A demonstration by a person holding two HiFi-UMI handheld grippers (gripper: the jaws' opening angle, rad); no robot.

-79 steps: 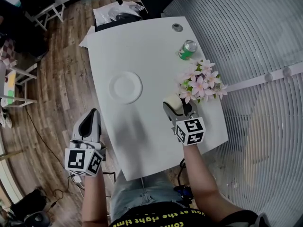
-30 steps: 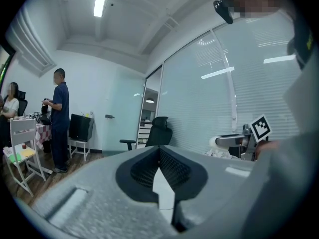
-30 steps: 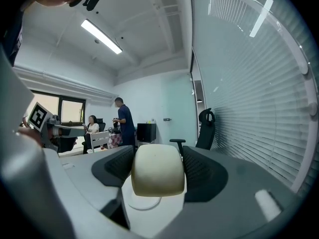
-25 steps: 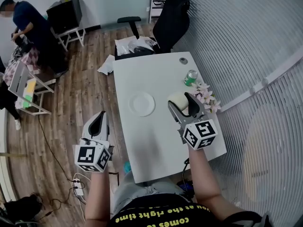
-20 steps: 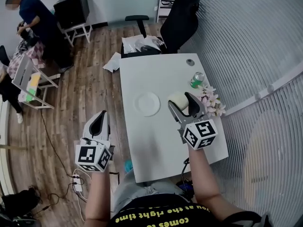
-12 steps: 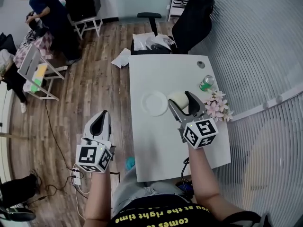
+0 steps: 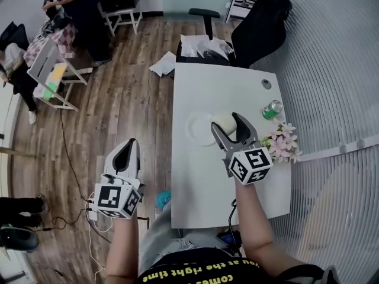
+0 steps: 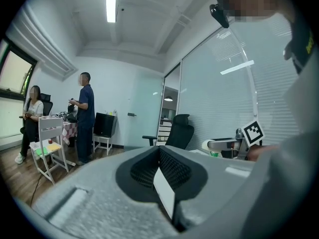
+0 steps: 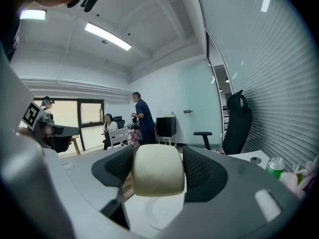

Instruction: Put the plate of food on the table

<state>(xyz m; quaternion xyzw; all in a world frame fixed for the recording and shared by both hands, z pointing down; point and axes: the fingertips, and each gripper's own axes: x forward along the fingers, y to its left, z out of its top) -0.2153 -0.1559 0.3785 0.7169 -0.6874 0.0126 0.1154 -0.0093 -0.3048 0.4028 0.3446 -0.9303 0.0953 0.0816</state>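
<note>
A white plate (image 7: 198, 129) lies bare on the white table (image 7: 201, 182). My right gripper (image 7: 225, 122) hangs above the plate's right edge, shut on a pale cream bun (image 7: 223, 122). In the right gripper view the bun (image 9: 152, 169) sits squeezed between the two black pads, with the plate (image 9: 160, 212) below it. Left of the table, over the wooden floor, my left gripper (image 7: 126, 143) is held shut with nothing in it. Its pads (image 8: 172, 169) meet in the left gripper view.
A green can (image 7: 272, 109) and pink flowers (image 7: 283, 145) stand by the table's right edge, next to a slatted wall. A black office chair (image 7: 260, 25) stands at the far end. People and small tables are at the far left. Cables lie on the floor.
The head view has swung, so the table sits further right in the picture. The right gripper, still holding the bun, now overlaps the plate's right edge instead of standing right of it.
</note>
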